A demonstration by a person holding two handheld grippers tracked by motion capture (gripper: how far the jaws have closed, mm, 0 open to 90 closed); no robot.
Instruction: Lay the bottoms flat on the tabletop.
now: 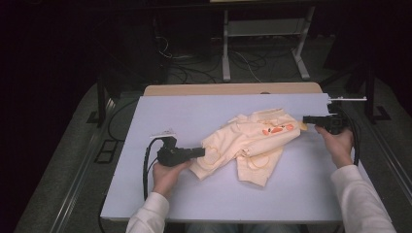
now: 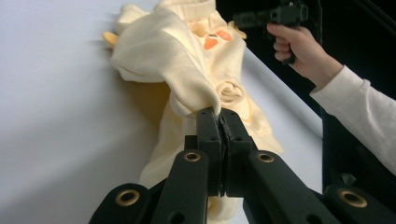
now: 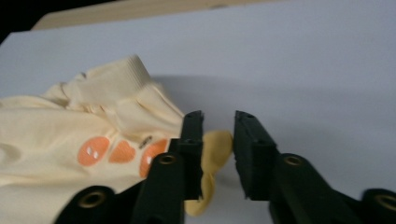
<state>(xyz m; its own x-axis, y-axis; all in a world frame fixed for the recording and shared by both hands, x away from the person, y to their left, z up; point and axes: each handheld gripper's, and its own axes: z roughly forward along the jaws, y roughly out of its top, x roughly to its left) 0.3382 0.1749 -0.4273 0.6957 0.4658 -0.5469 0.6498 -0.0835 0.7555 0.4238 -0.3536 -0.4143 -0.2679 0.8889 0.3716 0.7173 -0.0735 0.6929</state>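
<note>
A pale yellow child's garment point(image 1: 250, 145) with orange patches lies crumpled in the middle of the white table point(image 1: 184, 111). My left gripper point(image 1: 200, 152) is shut on a fold of its left edge; in the left gripper view the cloth point(image 2: 177, 60) rises from the pinched jaws of that gripper point(image 2: 219, 114). My right gripper point(image 1: 307, 119) hovers at the garment's right end, open. In the right gripper view the gripper point(image 3: 218, 122) stands with its jaws apart above a darker yellow tab point(image 3: 215, 144) beside the orange patches point(image 3: 122, 152) and the ribbed collar point(image 3: 123, 77).
Bare tabletop surrounds the garment on all sides. A wooden board edge point(image 1: 233, 89) runs along the table's far side. A metal frame point(image 1: 265, 43) and cables lie on the dark floor beyond. The table's right edge is close to my right hand point(image 1: 337, 143).
</note>
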